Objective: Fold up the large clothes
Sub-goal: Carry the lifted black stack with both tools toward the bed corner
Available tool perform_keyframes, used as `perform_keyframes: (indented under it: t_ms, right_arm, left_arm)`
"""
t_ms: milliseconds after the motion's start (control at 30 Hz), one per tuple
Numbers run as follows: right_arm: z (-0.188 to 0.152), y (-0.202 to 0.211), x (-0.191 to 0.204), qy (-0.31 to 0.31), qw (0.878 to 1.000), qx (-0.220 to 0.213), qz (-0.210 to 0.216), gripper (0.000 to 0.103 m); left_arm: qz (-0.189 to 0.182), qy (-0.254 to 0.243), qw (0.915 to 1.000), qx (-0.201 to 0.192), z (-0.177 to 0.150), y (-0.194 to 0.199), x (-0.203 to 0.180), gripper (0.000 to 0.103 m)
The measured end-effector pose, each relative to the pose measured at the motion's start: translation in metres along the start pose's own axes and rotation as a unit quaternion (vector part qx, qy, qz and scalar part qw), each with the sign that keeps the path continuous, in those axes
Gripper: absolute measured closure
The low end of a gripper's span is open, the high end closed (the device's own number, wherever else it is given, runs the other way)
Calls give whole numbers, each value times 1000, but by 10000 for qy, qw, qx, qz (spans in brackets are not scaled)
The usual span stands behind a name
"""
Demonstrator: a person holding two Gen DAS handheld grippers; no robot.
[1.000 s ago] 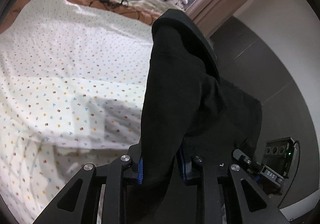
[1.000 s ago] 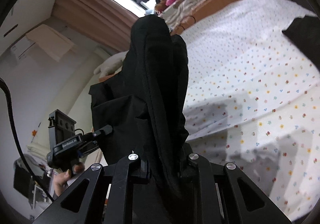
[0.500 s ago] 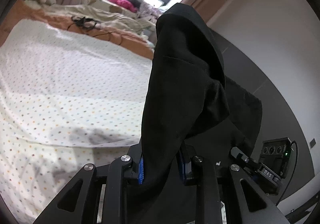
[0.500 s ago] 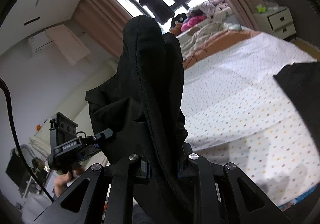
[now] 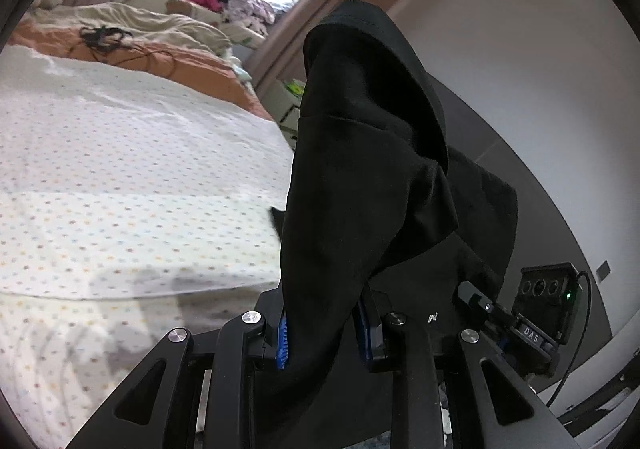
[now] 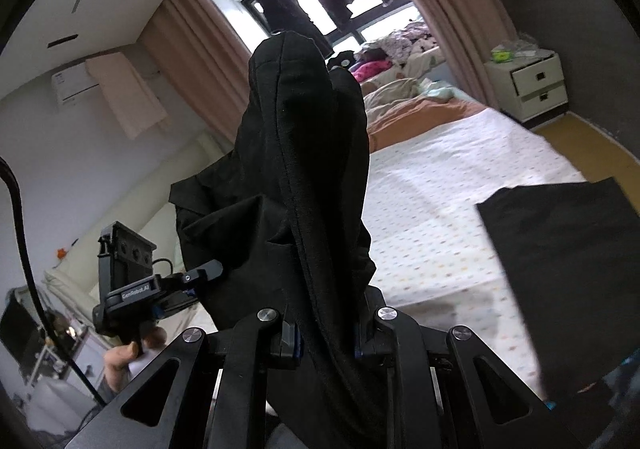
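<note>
Left gripper [image 5: 326, 333] & right gripper [image 6: 326, 337] both clamp black garment [image 5: 360, 177] — held above bed [image 5: 120, 169].

Black garment [image 5: 360, 169], white bedsheet [image 5: 120, 169] with coloured dots, orange blanket [image 5: 192, 61]

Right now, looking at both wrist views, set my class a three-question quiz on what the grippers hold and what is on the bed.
1. True or false: both grippers are shut on black cloth.
2. Which furniture stands by the bed's far corner? A) white nightstand B) wooden chair C) metal rack
3. Fill in: the dark flat piece near the bed's edge lies on the ______ sheet.

Key
1. True: the left gripper and the right gripper each clamp the black garment.
2. A: the nightstand with two drawers.
3. Dotted: the flat dark cloth rests on the dotted sheet.
</note>
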State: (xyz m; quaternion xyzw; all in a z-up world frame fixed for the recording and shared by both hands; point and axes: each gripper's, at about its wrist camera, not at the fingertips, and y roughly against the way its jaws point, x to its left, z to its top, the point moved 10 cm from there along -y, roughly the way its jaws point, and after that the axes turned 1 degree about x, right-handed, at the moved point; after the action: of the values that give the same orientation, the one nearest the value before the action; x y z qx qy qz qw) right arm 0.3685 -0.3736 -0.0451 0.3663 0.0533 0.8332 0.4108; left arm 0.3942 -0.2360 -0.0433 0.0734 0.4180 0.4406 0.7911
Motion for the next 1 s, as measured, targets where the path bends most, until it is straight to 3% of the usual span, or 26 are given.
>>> perform_keyframes:
  t_ms: [333,700,1000]
  right_arm:
    - [34,48,-46,28,9988,-174,-446,85]
    - [67,108,-87,75,9894,-398,-1396,85]
    - [87,100,-133,-39,9826,-242,-1841,85]
  left_arm:
    - [-322,-306,9988,221,3,-64,-64,76]
    - [-805,-344,9941,647,4,-132,-127,76]
    - [-1010,-12,9880,1172,1,-199,-135,76]
